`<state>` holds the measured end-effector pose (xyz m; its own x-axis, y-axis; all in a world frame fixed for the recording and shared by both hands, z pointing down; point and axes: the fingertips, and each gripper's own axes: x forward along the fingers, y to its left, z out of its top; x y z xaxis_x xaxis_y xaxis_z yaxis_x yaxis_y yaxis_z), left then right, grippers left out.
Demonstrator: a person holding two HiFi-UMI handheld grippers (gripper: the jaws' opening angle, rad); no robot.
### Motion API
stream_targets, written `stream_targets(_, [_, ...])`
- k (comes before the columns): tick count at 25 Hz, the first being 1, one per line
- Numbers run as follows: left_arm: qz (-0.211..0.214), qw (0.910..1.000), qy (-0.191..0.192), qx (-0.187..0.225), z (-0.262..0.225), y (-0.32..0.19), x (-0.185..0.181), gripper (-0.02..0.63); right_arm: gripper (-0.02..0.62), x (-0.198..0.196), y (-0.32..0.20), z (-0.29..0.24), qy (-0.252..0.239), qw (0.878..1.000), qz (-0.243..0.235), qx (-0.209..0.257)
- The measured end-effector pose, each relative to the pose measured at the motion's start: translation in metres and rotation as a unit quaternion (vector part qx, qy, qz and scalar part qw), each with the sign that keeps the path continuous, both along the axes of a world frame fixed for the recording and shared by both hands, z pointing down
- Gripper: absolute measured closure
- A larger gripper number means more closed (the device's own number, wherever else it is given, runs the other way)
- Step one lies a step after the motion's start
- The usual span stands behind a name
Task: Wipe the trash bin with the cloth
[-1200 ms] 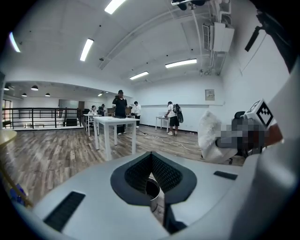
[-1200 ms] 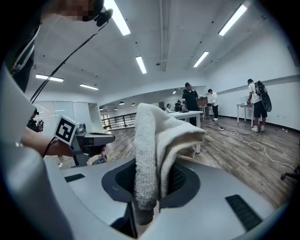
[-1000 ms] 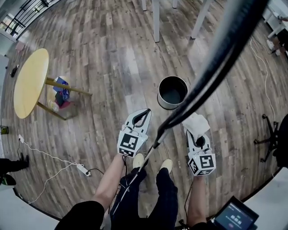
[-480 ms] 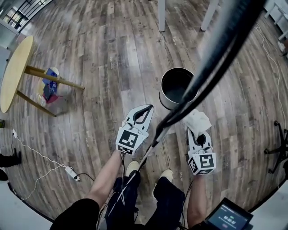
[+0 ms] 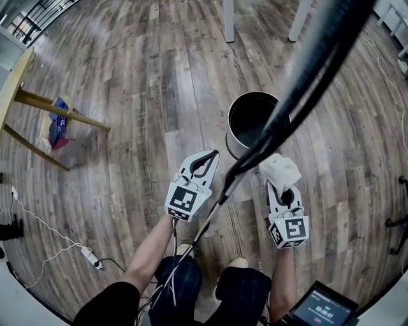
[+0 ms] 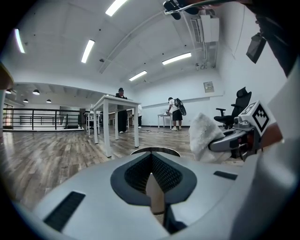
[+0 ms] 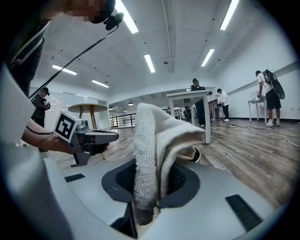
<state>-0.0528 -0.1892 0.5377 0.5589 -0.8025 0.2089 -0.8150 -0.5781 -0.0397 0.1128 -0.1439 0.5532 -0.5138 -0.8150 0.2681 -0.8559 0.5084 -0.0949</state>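
Note:
The round metal trash bin point(image 5: 254, 125) stands upright on the wood floor, its dark inside showing. Just short of its near right side, my right gripper point(image 5: 281, 183) is shut on a crumpled white cloth point(image 5: 279, 168). In the right gripper view the cloth point(image 7: 152, 147) rises folded out of the jaws and hides most of the bin. My left gripper point(image 5: 206, 156) hovers left of the bin with its jaws shut and nothing in them. The left gripper view shows the bin's rim point(image 6: 154, 151) right ahead of the left gripper point(image 6: 151, 161), with the cloth point(image 6: 202, 136) off to the right.
A thick black cable point(image 5: 306, 70) crosses the head view diagonally. A yellow round table point(image 5: 14, 79) with a blue bag point(image 5: 58, 124) under it stands far left. White table legs point(image 5: 228, 19) stand beyond the bin. A power strip point(image 5: 86, 255) lies at lower left. People stand far off.
The person has stepped toward the bin. It now lies closer to both grippers and looks larger, and the yellow table has slid off to the left. Both grippers keep their states.

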Motion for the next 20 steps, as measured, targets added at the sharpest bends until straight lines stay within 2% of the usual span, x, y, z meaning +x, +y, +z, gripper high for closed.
stream_targets(12, [0.002,0.9999,0.009,0.008,0.096,-0.004,-0.005,0.609,0.505,-0.021,-0.001,0.103,0.007,1.000,-0.027,0.014])
stream_targets(20, [0.001,0.9998,0.014,0.013,0.099,-0.001,-0.005,0.609,0.505,-0.035,-0.001,0.114,0.004,0.999,-0.034,0.016])
